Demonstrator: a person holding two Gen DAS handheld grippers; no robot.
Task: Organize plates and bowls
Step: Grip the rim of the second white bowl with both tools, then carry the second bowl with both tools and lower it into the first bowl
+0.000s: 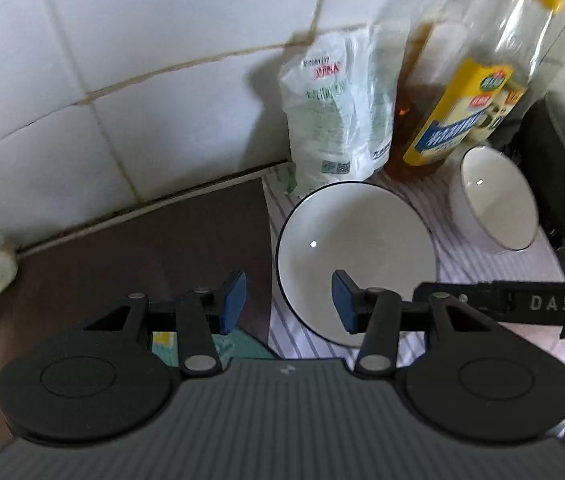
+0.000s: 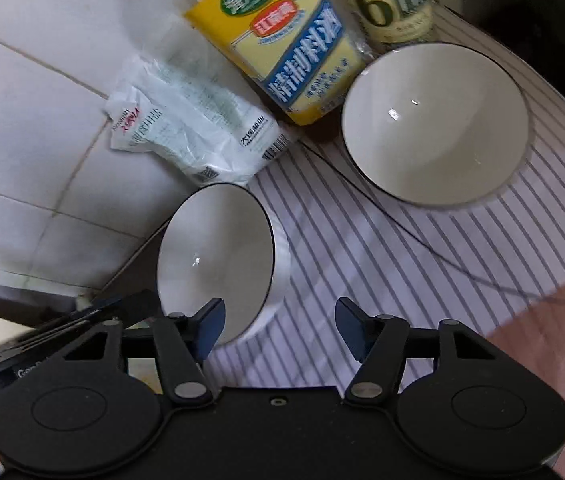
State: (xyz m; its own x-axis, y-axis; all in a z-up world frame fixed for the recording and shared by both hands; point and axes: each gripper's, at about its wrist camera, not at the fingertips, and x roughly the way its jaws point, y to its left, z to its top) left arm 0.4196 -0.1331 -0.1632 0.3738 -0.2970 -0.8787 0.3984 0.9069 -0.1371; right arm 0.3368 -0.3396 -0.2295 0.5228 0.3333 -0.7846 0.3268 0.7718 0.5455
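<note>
Two white bowls with dark rims stand on a striped cloth point(image 2: 362, 256). In the left wrist view the near bowl point(image 1: 356, 240) lies just ahead of my open left gripper point(image 1: 288, 304), whose right finger hangs over the bowl's near rim; the far bowl point(image 1: 498, 200) stands to the right. In the right wrist view my right gripper point(image 2: 278, 328) is open and empty above the cloth, with the near bowl point(image 2: 218, 256) at its left finger and the far bowl point(image 2: 434, 120) farther off to the right.
A white plastic bag point(image 1: 334, 112) and a cooking-wine bottle with a yellow label point(image 1: 462, 92) stand against the tiled wall behind the bowls. A second bottle point(image 2: 394, 0) stands beside them. A dark appliance point(image 1: 562, 168) is at the right. Brown counter point(image 1: 142, 248) lies left.
</note>
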